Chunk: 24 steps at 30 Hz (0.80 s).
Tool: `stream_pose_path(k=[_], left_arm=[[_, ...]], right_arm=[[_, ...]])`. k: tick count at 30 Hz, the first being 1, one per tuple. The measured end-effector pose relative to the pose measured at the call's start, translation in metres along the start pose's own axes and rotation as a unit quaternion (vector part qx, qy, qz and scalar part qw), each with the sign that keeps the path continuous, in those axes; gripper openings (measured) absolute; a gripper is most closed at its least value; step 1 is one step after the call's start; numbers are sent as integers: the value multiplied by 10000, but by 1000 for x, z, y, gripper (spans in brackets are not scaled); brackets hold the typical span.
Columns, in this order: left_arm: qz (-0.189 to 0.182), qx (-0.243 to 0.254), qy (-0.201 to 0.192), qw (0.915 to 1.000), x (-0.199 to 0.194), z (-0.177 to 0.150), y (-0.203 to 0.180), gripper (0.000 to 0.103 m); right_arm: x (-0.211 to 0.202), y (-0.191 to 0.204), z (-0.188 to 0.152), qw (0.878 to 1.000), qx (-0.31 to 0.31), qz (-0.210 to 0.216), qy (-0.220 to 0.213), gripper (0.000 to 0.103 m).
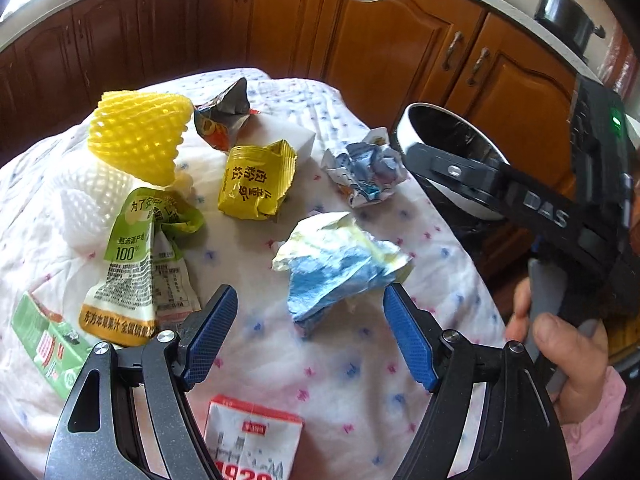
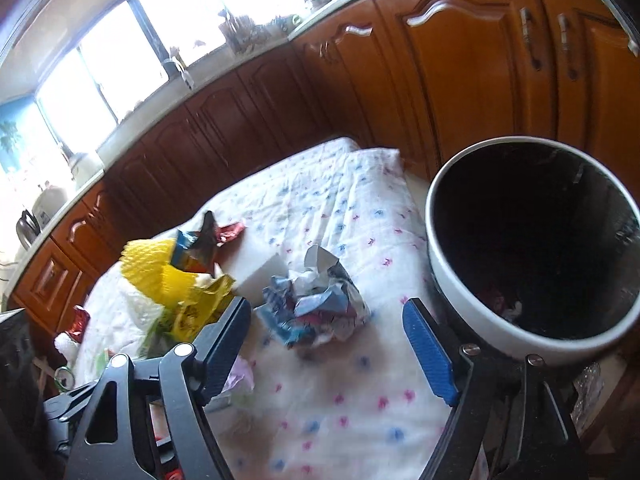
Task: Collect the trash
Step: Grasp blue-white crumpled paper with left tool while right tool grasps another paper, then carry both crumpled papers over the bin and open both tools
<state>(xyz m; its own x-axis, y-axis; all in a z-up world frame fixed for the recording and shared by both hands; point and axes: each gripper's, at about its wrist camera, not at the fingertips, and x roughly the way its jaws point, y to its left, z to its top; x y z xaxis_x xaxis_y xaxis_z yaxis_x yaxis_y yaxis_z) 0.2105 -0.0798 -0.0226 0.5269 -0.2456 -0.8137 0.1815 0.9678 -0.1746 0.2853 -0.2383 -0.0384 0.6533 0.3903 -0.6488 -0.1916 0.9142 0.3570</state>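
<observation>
Trash lies on a table with a white flowered cloth (image 1: 328, 360). My left gripper (image 1: 310, 300) is open just above a crumpled blue and pale yellow wrapper (image 1: 340, 264). Beyond lie a yellow packet (image 1: 252, 184), a green juice pouch (image 1: 136, 248), a yellow foam net (image 1: 140, 136), a foil snack bag (image 1: 224, 120) and a crumpled paper ball (image 1: 364, 170). My right gripper (image 2: 326, 312) is open and empty, close in front of that paper ball (image 2: 316, 304). A white bin with a black liner (image 2: 532, 240) stands at the table's right edge; some trash lies inside.
A green carton (image 1: 44, 344) and a red and white packet (image 1: 252, 436) lie near the front edge. A white block (image 1: 280, 136) sits mid-table. Brown wooden cabinets (image 1: 360, 40) run behind the table. The right gripper's body (image 1: 560, 208) reaches in at the right.
</observation>
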Motion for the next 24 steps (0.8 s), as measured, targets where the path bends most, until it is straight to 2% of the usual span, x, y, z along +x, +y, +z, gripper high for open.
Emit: stream_pose_path(k=[2,3,4,5,6,7,8,9,19,20,21,22,24], left_arm=[[26,-24,12,10000,4,2,2,77],[33,-48,8,10000,5,4,3,77],[41,-77,6,10000,5,5,3,76],[25,-108,15,9999,6,6,5,69],[-23,-144,48,9999,8,7,6,56],[-68,-178,82,9998,9,8,8,48],[-143,-227,142,9995,12,9,10,33],[-187,-242,186,9994,15,8,11,27],[-310,22,-177,9994,-10,2,4,23],[-326,0,-199,9993,-13,3,6,23],[-333,-18,-228,9992,-16,4,7,23],[-334,-35,-255,9991,-19,4,9,23],[-336,-94,-297,9990,-24,4,14,23]], right_arm=[[12,-2,1,9999,7,13,133,62],[17,-3,2,9998,24,28,191,48],[20,-4,1,9997,46,64,236,43],[22,-5,1,9996,63,139,250,41],[21,-5,0,9996,42,136,223,36],[18,-3,0,9998,-26,104,171,31],[15,-2,0,9998,-58,100,135,21],[10,-1,-1,9998,-76,140,77,0],[-20,1,-4,9998,-95,68,-149,1],[-21,2,-3,9998,-103,64,-173,6],[-21,2,-1,9998,-77,92,-186,14],[-19,2,0,9998,-49,91,-148,31],[-9,1,3,9999,26,99,-56,50]])
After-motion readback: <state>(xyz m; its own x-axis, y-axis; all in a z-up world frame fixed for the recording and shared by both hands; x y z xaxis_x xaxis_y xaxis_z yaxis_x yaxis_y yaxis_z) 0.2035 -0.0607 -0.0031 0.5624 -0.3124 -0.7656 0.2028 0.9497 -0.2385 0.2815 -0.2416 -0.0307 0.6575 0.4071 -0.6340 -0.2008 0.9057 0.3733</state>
